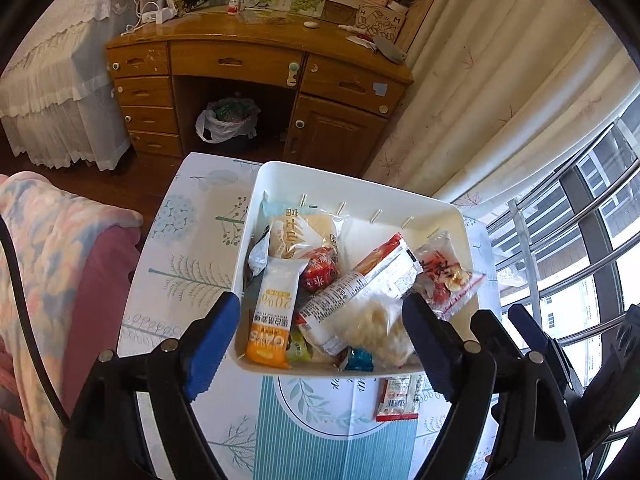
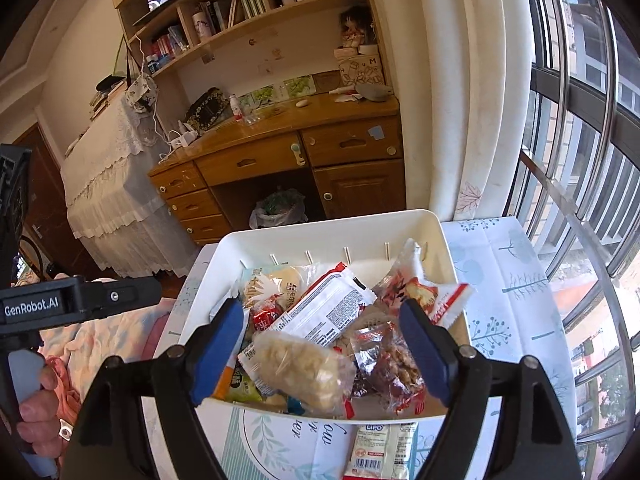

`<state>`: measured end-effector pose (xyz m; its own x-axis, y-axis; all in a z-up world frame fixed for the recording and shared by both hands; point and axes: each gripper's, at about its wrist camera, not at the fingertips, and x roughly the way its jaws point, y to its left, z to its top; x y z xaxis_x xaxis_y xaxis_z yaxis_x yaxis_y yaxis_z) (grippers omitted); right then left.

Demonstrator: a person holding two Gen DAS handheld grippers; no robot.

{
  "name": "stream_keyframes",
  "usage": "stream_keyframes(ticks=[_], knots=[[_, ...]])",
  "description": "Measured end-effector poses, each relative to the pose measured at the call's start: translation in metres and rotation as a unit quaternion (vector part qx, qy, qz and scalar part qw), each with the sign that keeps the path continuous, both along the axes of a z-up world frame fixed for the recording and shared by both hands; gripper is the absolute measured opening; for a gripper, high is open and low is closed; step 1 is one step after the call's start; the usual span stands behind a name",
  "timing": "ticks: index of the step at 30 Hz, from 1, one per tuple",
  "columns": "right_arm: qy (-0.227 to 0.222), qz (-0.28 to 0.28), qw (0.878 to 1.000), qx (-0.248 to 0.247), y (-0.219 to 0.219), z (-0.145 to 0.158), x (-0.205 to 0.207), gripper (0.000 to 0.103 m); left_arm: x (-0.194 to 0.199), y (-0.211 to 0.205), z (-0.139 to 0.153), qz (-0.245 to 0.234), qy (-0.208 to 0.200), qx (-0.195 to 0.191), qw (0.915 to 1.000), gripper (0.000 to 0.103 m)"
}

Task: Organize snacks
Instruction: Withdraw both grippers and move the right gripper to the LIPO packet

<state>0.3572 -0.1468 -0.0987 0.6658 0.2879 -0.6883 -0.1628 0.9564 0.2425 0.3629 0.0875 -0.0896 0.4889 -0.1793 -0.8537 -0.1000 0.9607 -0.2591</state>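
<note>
A: Reading the wrappers first: the orange-and-white bar (image 1: pixel 272 316) under the left gripper (image 1: pixel 320 332) says "OATS" and "20%", upside down, just inside its left blue finger.

B: And the jaws?

A: Both pairs stand apart with nothing pinched. The left ones straddle the near end of the white bin (image 1: pixel 356 184), which holds the snack pile. The right gripper (image 2: pixel 324 356) hovers over the same bin, a clear pouch of pale puffs (image 2: pixel 304 372) between its jaws but untouched.

B: Anything outside the bin?

A: One packet (image 2: pixel 382 452) marked "LIPO" lies on the desk (image 2: pixel 500 280), below the right jaws, just beside the bin's near wall. The other handle reads "GenRobot.AI".
</note>
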Motion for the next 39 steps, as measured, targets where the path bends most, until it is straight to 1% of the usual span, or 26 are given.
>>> stream_keyframes(ticks=[5, 8, 10, 20, 24, 29, 33, 36, 39], knots=[[0.002, 0.010, 1.000, 0.003, -0.013, 0.007, -0.012, 0.081, -0.025, -0.008, 0.005, 0.016, 0.009, -0.002, 0.9998, 0.083], [0.002, 0.019, 1.000, 0.006, -0.022, 0.011, -0.022, 0.081, -0.044, -0.009, 0.003, 0.040, 0.020, -0.010, 0.9990, 0.083], [0.003, 0.025, 1.000, 0.003, -0.028, 0.012, -0.029, 0.081, -0.055, -0.012, 0.001, 0.047, 0.026, -0.010, 0.9985, 0.083], [0.028, 0.048, 0.998, 0.003, -0.056, 0.003, -0.055, 0.081, -0.119, -0.033, -0.010, 0.084, 0.041, 0.002, 0.9956, 0.083], [0.045, 0.056, 0.997, -0.002, -0.063, -0.006, -0.062, 0.081, -0.143, -0.041, -0.020, 0.093, 0.050, 0.011, 0.9944, 0.083], [0.074, 0.068, 0.995, 0.007, -0.071, -0.023, -0.068, 0.081, -0.165, -0.045, -0.031, 0.110, 0.061, 0.023, 0.9919, 0.083], [0.105, 0.070, 0.992, 0.018, -0.071, -0.037, -0.070, 0.081, -0.177, -0.043, -0.040, 0.122, 0.074, 0.035, 0.9891, 0.083], [0.132, 0.062, 0.989, 0.025, -0.072, -0.047, -0.071, 0.082, -0.184, -0.041, -0.044, 0.133, 0.081, 0.031, 0.9872, 0.083], [0.154, 0.051, 0.986, 0.028, -0.072, -0.056, -0.070, 0.087, -0.191, -0.040, -0.049, 0.137, 0.090, 0.036, 0.9858, 0.083]])
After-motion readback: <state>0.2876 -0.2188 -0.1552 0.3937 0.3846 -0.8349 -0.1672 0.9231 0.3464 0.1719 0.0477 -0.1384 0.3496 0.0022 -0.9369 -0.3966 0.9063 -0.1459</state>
